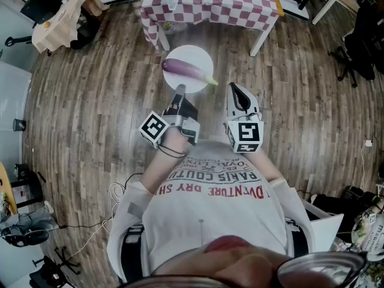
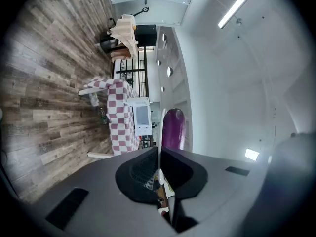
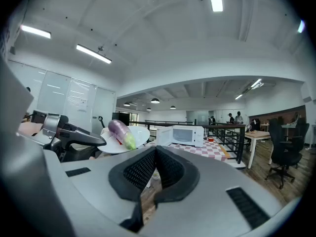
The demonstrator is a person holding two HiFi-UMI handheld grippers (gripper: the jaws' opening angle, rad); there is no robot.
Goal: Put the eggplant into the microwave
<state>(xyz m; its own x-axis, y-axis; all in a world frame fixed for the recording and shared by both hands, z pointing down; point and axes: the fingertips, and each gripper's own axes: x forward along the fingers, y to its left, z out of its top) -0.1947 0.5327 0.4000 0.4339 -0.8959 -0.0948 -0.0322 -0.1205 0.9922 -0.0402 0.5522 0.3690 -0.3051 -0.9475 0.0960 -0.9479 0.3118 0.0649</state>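
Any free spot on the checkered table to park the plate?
The table is mostly bare right of the microwave, out to its edge. The microwave and its open door fill the left end; the plate hides what's beyond.

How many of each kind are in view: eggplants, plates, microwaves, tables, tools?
eggplant: 1
plate: 1
microwave: 1
checkered table: 1
tools: 2, the left tool and the right tool
Total: 6
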